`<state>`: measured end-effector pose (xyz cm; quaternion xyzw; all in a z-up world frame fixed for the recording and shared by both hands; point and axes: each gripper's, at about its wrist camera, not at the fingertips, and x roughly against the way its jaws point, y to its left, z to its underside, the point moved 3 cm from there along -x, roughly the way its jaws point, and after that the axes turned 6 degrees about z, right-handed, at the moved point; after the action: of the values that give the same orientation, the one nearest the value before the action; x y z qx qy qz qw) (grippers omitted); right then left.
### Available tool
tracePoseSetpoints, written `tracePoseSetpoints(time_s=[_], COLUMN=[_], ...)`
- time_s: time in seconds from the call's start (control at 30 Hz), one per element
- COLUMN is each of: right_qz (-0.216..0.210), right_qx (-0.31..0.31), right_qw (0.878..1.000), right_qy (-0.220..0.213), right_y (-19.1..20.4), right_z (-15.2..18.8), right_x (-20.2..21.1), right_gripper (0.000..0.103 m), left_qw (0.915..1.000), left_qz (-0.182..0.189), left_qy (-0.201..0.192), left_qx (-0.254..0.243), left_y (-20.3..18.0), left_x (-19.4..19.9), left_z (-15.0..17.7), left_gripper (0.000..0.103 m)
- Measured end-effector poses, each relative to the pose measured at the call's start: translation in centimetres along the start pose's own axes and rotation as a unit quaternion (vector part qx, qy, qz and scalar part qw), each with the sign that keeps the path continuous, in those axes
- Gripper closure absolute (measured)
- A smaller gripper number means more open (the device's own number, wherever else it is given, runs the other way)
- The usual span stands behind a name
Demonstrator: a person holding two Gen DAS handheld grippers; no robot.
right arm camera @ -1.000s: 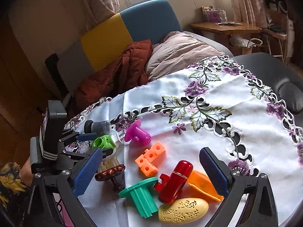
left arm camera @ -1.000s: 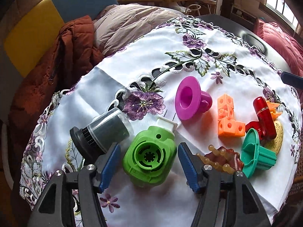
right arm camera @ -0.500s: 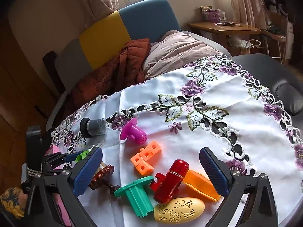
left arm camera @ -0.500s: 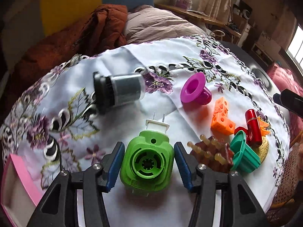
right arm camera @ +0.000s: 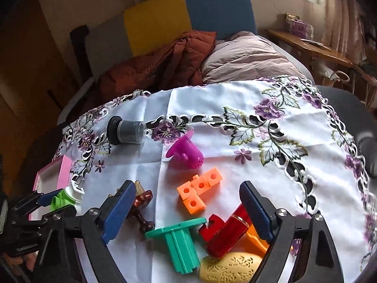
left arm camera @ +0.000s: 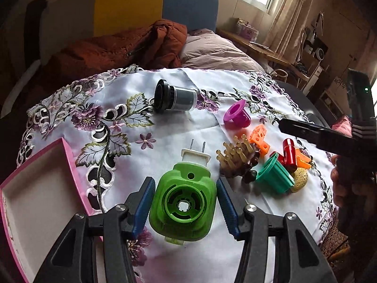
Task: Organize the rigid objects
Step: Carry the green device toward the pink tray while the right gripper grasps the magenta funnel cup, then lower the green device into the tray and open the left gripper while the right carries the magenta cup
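While the right gripper closes on nothing, left gripper tight around green plug-in device

The plug-in device sat between the pads of the left tool at the lower middle of the left wrist frame, above the cloth-covered counter. The open box lay at the lower left. The lidded jar lay on its side in the upper middle. The funnel-shaped piece lay to its right, with the cube block below it and the bristle brush just left of that block.
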<state>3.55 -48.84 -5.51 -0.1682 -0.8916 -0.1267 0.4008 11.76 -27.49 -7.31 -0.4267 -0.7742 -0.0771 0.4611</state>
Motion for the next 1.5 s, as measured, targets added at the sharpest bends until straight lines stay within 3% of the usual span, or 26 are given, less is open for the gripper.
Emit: tracePoseSetpoints(time_s=[0.37,0.4,0.47,0.5,0.53,0.63,0.83,1.0,1.2,1.5], right_qz=[0.03,0.036,0.03,0.023,0.035,0.039,0.057,0.075,0.086,0.024], right_qx=[0.138,0.147,0.149,0.141,0.143,0.143,0.129,0.111,0.095,0.111], right_qw=[0.983,0.981,0.98,0.981,0.981,0.982,0.985,0.989,0.992,0.993], right_qy=[0.116,0.121,0.13,0.13,0.123,0.121,0.1,0.066,0.011,-0.038], right_y=[2.8,3.0,3.3,3.3,3.4,3.6,2.8,2.2,2.5,6.5], right_z=[-3.2,-3.2,-3.2,-3.3,-3.5,-3.3,-2.7,-2.9,-3.7,-0.9], right_x=[-9.2,-9.9,-10.9,-11.1,-11.1,-10.9,-9.1,-6.6,-2.9,2.9], right_gripper=[0.021,0.024,0.044,0.065,0.07,0.07,0.071,0.071,0.071,0.071], left_qw=[0.9941,0.993,0.9913,0.9907,0.9901,0.9878,0.9805,0.9719,0.965,0.9652], left_qz=[0.022,0.023,0.022,0.018,0.015,0.01,-0.036,-0.071,-0.088,-0.098], left_qy=[-0.078,-0.086,-0.096,-0.1,-0.104,-0.103,-0.109,-0.116,-0.118,-0.108], left_qx=[0.072,0.079,0.088,0.091,0.093,0.116,0.159,0.192,0.217,0.217], left_y=[1.1,1.3,1.7,1.9,2.2,3.6,7.5,10.4,12.3,12.8], left_x=[6.9,7.6,8.9,9.5,10.1,11.4,13.7,16.1,17.4,15.8], left_z=[-0.2,0.0,0.6,0.9,1.2,2.8,6.6,9.8,13.5,14.5], left_gripper=[0.049,0.049,0.049,0.049,0.049,0.049,0.049,0.049,0.049,0.049])
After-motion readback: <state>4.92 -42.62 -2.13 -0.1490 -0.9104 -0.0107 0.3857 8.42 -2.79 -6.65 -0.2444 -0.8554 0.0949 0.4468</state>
